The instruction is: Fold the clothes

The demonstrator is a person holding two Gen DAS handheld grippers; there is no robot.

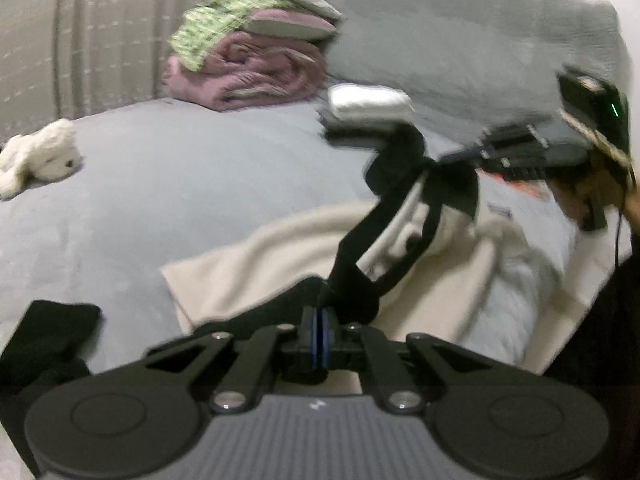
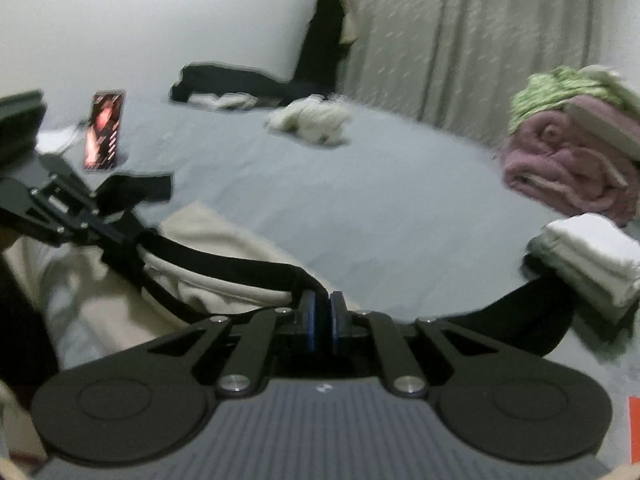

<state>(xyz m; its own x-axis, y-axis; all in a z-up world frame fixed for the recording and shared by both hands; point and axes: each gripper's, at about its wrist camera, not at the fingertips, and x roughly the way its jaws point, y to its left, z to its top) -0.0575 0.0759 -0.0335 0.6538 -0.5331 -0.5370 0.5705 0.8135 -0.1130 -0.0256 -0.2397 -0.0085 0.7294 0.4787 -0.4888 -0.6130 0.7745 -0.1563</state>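
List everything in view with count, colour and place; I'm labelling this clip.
black garment: one, black, stretched between both grippers above the bed
cream blanket: one, cream, under the garment
bed sheet: one, grey-blue
folded stack: one, pink with green on top, far side of bed
folded white cloth: one, white, on dark fabric
plush toy: one, white, on the sheet
phone: one, lit screen, on the bed
curtain: beige, behind the bed
left gripper: jaws shut on the garment
right gripper: jaws shut on the garment
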